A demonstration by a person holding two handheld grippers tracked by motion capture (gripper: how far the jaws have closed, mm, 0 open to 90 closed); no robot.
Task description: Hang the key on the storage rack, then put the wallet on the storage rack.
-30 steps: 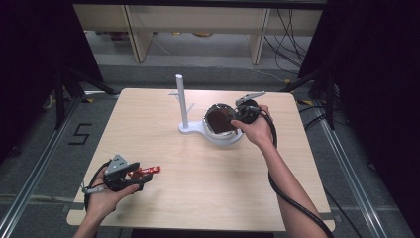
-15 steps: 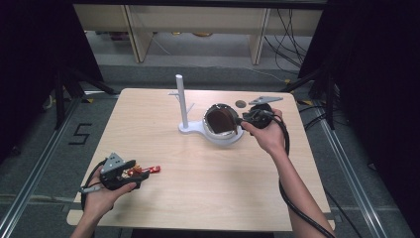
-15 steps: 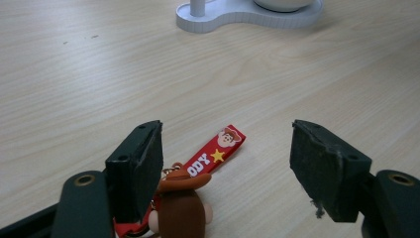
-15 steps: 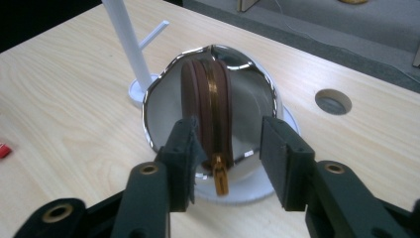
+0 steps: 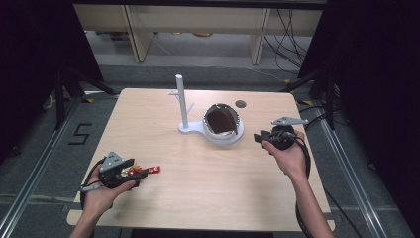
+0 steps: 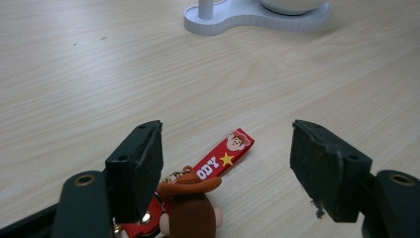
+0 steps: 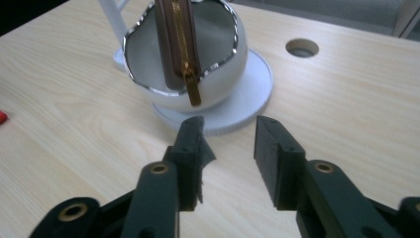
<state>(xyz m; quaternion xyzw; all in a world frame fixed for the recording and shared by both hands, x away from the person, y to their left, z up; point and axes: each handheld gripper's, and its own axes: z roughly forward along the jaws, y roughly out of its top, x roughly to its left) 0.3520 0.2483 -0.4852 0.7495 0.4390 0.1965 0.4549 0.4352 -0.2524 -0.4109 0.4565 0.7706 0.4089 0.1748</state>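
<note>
The right gripper [image 5: 261,138] sits just right of the white bowl [image 7: 218,84], its narrow jaws just closing on nothing. A brown pouch [image 7: 174,34] stands in the bowl. The left gripper [image 6: 225,163] is wide open over a keychain [image 6: 198,196] on the table [image 5: 208,183].

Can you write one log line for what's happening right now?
left tongs: open over keychain | right tongs: empty, just closing | pouch: in bowl

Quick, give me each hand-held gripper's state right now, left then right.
Left hand-held gripper: open, jaws wide around the red keychain, not pressing it.
Right hand-held gripper: open, jaws have just been closing, nothing between them.
</note>
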